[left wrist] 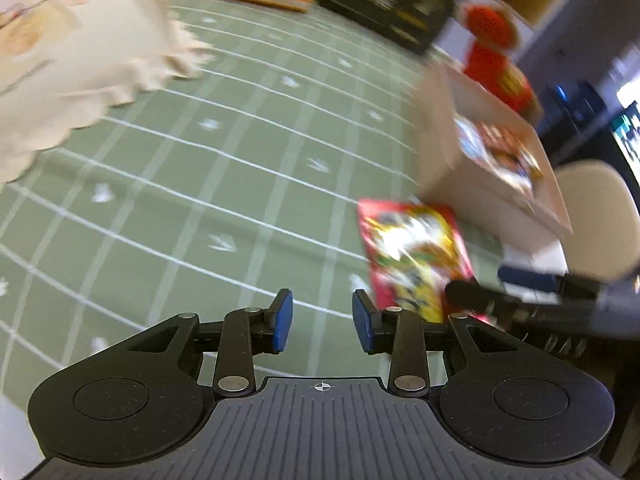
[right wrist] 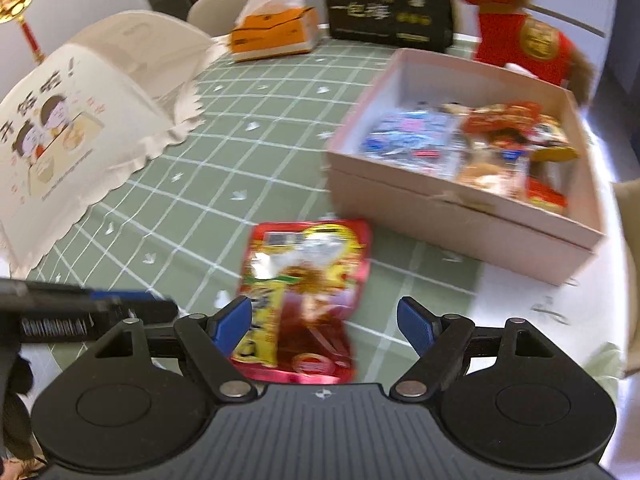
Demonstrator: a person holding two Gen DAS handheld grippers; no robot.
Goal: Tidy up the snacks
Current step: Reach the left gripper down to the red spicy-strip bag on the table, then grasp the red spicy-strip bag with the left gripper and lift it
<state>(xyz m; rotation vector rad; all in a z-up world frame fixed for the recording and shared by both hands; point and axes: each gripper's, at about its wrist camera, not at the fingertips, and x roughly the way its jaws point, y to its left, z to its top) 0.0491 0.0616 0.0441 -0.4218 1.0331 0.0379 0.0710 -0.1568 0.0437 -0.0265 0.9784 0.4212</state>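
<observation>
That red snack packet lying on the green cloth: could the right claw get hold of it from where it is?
Probably yes. The right claw is open with the red snack packet lying flat between its fingers, nothing over it. The pink box sits off to the side.

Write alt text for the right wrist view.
The right claw hangs open over a red snack packet lying on a green checked tablecloth. Beyond it stands an open pink box already holding several snacks, with a tissue box, a black bag and a red plush toy behind.
</observation>
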